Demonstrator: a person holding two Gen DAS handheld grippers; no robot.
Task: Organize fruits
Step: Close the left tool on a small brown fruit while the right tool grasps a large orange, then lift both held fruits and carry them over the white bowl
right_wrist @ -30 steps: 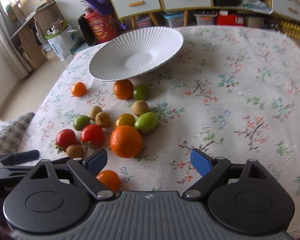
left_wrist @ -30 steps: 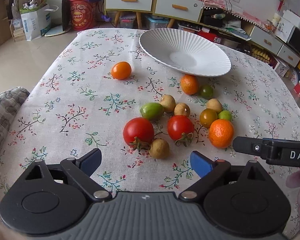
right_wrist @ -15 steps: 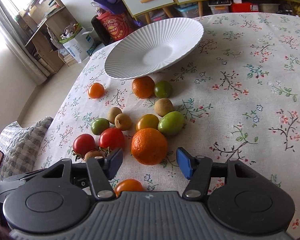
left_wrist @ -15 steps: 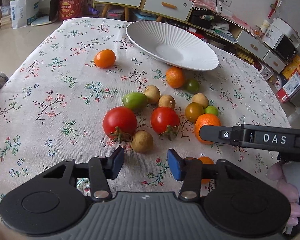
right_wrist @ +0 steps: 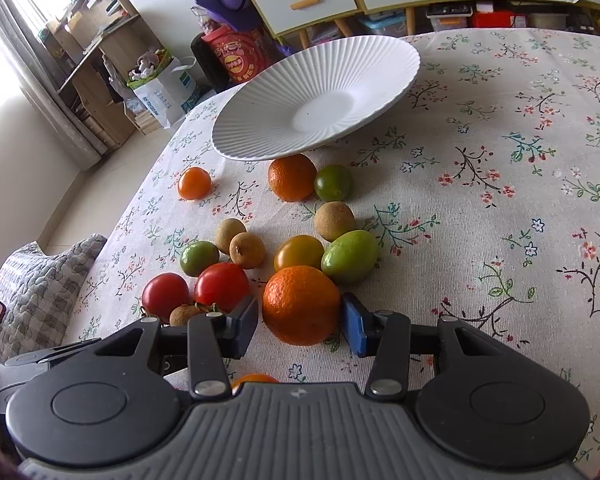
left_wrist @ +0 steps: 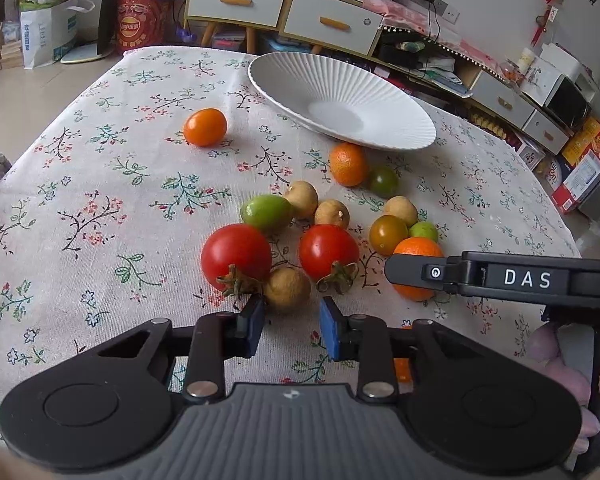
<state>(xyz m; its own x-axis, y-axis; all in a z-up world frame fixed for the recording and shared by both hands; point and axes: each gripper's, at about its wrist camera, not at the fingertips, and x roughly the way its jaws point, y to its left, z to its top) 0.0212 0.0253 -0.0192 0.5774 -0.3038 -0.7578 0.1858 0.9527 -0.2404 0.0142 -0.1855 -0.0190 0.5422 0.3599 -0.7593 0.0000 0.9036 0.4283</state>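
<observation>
A white ribbed plate (left_wrist: 400, 120) (right_wrist: 260, 128) stands at the far side of the floral tablecloth. Fruits lie before it: two red tomatoes (left_wrist: 236, 254) (left_wrist: 329, 251), several brown longans, green fruits, oranges. My left gripper (left_wrist: 291, 322) is partly closed, its pads just short of a brown longan (left_wrist: 287, 289), not gripping it. My right gripper (right_wrist: 300, 322) has its pads on both sides of a large orange (right_wrist: 302, 304), touching or nearly touching it on the cloth. The right gripper also shows from the side in the left wrist view (left_wrist: 500, 278).
A small orange tomato (left_wrist: 205, 127) lies apart at the left. Another orange fruit (right_wrist: 254, 379) sits under the right gripper body. Cabinets, boxes and bags stand beyond the table (left_wrist: 80, 200). A grey cushion (right_wrist: 40, 280) is at the table's left edge.
Both grippers moved forward and narrowed their jaws: the left towards the longan, the right around the large orange.
</observation>
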